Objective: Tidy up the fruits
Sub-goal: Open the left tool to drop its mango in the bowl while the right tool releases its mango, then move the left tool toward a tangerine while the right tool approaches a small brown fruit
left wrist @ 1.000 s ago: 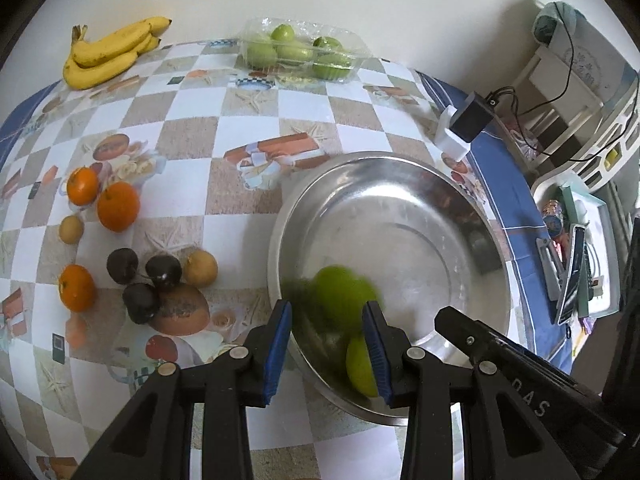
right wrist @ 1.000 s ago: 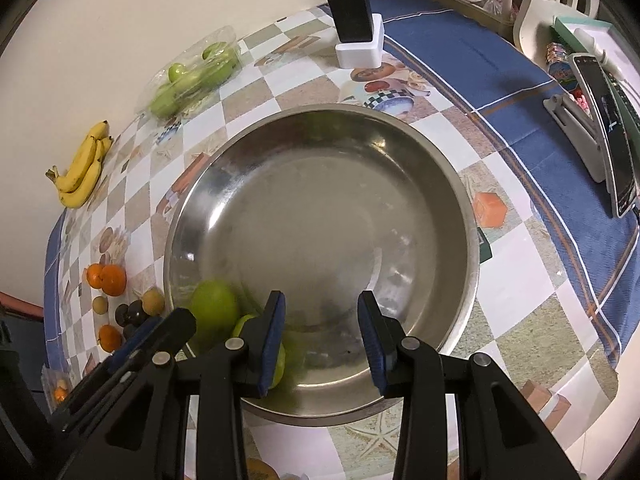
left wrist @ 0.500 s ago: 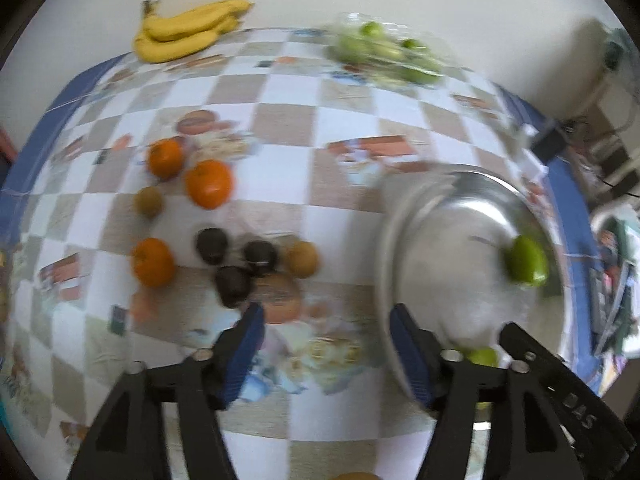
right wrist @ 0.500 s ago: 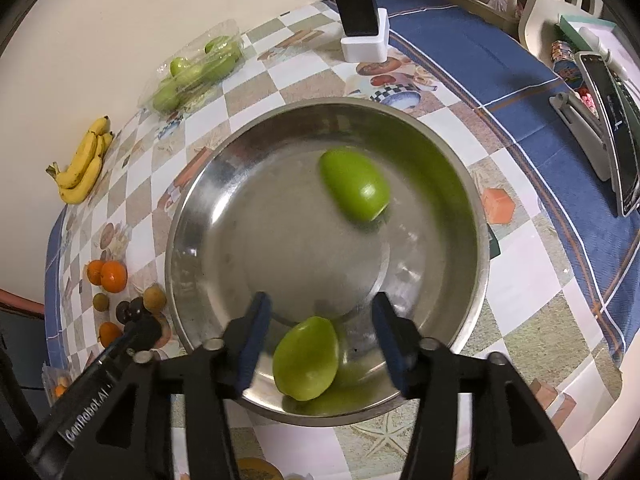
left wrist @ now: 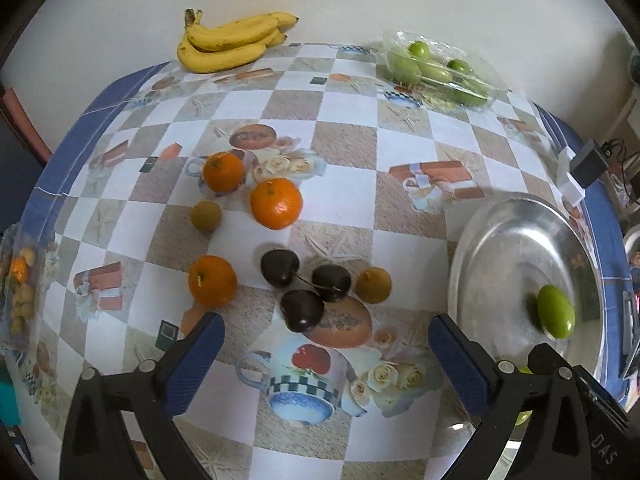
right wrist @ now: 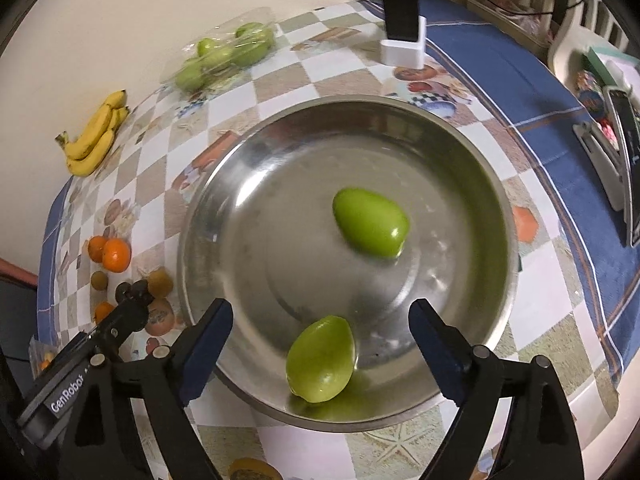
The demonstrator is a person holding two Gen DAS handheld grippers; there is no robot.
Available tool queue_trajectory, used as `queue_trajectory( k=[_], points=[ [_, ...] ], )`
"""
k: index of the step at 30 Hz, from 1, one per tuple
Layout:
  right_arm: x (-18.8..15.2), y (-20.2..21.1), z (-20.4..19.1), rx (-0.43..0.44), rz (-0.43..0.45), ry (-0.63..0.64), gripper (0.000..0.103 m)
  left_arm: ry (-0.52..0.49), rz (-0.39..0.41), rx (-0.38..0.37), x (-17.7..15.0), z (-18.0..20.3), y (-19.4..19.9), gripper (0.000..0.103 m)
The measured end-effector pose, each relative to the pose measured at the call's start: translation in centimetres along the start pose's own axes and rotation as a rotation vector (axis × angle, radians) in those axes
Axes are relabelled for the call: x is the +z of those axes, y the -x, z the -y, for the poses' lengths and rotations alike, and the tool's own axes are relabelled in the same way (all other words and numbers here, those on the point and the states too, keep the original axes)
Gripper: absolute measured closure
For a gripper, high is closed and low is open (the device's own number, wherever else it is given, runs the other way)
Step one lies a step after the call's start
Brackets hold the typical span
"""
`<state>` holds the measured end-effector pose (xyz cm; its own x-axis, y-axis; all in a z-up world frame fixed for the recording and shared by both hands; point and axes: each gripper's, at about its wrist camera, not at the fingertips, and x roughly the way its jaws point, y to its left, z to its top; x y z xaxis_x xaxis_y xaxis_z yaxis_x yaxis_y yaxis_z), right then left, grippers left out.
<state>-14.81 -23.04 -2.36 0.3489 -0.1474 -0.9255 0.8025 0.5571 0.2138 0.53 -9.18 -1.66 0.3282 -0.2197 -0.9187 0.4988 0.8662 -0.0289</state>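
A steel bowl (right wrist: 224, 184) holds two green fruits: one near its middle (right wrist: 370, 222), one at the near rim (right wrist: 320, 358). My right gripper (right wrist: 320, 334) is open and empty, its jaws either side of the near fruit, above it. My left gripper (left wrist: 326, 354) is open and empty over the checked tablecloth, left of the bowl (left wrist: 516, 220). Ahead of it lie three dark cherries (left wrist: 304, 284), three oranges (left wrist: 276, 202), and two brown round fruits (left wrist: 374, 284). One green fruit (left wrist: 556, 316) shows in the bowl.
Bananas (left wrist: 228, 44) and a clear pack of green fruits (left wrist: 440, 70) lie at the table's far edge by the wall. A black charger on a white base (right wrist: 402, 36) stands behind the bowl. A bag of small fruits (left wrist: 18, 296) sits at the left edge.
Both grippers opened wide. The left gripper swung left, away from the bowl to the loose fruits. A green fruit rolled across the bowl; the other now lies at the near rim.
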Motion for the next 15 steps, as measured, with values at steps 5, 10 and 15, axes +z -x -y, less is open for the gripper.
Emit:
queue_trajectory(
  k=[5, 10, 15],
  points=[
    [0.0, 0.1, -0.6, 0.013, 0.020, 0.029, 0.008, 0.001, 0.058, 0.050, 0.4, -0.8, 0.3, 0.000],
    [0.0, 0.2, -1.0, 0.012, 0.040, 0.049, 0.008, 0.019, 0.086, 0.059, 1.1, -2.1, 0.4, 0.000],
    [0.1, -0.2, -1.5, 0.001, 0.038, 0.062, 0.008, 0.045, 0.088, 0.028, 1.5, -3.3, 0.0, 0.000]
  ],
)
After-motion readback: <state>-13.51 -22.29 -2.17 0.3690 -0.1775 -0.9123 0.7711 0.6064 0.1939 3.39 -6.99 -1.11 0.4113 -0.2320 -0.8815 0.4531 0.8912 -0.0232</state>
